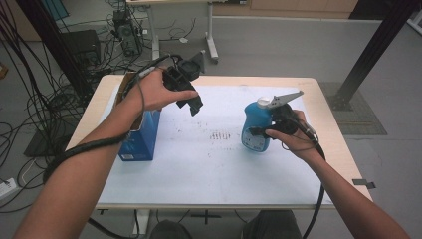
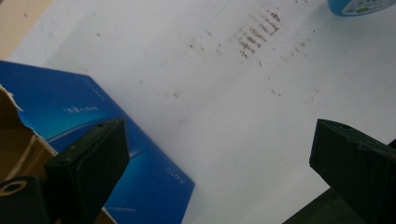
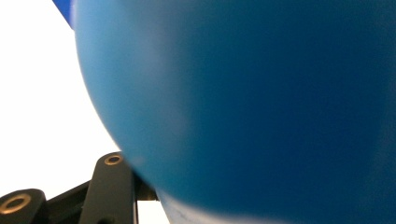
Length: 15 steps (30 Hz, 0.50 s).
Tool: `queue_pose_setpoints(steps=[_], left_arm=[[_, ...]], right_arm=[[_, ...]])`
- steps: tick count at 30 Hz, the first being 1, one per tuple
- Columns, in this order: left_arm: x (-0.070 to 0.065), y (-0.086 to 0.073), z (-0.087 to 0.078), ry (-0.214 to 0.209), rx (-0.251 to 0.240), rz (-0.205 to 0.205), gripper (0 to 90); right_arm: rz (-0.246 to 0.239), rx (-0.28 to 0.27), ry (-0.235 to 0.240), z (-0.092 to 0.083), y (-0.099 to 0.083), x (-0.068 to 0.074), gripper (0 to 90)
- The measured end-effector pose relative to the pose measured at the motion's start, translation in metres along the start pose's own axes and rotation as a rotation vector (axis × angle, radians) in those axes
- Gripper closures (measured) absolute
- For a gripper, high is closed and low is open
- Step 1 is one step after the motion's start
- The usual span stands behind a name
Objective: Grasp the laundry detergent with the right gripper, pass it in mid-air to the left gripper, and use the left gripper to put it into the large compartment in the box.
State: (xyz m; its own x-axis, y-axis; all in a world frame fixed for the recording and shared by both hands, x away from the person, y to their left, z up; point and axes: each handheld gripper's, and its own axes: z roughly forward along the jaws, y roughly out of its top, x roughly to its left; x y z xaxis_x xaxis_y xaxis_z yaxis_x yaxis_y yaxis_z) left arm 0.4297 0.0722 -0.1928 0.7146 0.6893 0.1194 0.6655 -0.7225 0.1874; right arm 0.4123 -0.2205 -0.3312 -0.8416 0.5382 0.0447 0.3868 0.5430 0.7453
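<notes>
right gripper [image 1: 260,131] is clamped on the blue bottle [image 1: 256,127] right of centre, upright, label print too small to read, while left gripper [image 1: 195,103] hangs wide open and empty by the blue carton [image 1: 142,139].

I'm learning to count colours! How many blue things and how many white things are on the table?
Blue: 2, the blue box standing at the left and the blue bottle that the right gripper is shut on.
White: 1, the white sheet that covers the table.
Total: 3
</notes>
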Motion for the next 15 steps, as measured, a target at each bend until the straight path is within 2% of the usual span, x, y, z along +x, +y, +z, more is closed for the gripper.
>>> queue_pose_setpoints(steps=[2, 5, 6, 10, 11, 12, 13, 15], left_arm=[[0.002, -0.001, -0.007, -0.012, -0.019, 0.025, 5.5], [0.004, -0.002, -0.013, -0.017, -0.029, 0.045, 5.4], [0.006, -0.003, -0.020, -0.014, -0.034, 0.065, 5.5], [0.008, -0.004, -0.028, -0.006, -0.029, 0.091, 5.3], [0.009, -0.005, -0.034, -0.010, -0.021, 0.117, 5.2], [0.009, -0.005, -0.034, -0.010, -0.021, 0.117, 5.2], [0.008, -0.006, -0.038, -0.010, -0.017, 0.133, 5.3], [0.008, -0.006, -0.040, -0.010, -0.017, 0.142, 5.4]], right_arm=[[-0.032, 0.006, 0.004, 0.001, 0.012, 0.001, 43.8], [-0.054, 0.003, 0.018, 0.003, 0.028, 0.002, 43.7], [-0.060, -0.001, 0.032, 0.004, 0.036, 0.002, 43.7], [-0.103, -0.008, 0.063, 0.010, 0.060, 0.007, 43.8], [-0.112, -0.010, 0.068, 0.011, 0.066, 0.008, 43.8], [-0.112, -0.010, 0.068, 0.011, 0.066, 0.008, 43.8], [-0.125, -0.016, 0.085, 0.015, 0.076, 0.011, 43.8], [-0.137, -0.017, 0.106, 0.019, 0.086, 0.015, 43.8]])
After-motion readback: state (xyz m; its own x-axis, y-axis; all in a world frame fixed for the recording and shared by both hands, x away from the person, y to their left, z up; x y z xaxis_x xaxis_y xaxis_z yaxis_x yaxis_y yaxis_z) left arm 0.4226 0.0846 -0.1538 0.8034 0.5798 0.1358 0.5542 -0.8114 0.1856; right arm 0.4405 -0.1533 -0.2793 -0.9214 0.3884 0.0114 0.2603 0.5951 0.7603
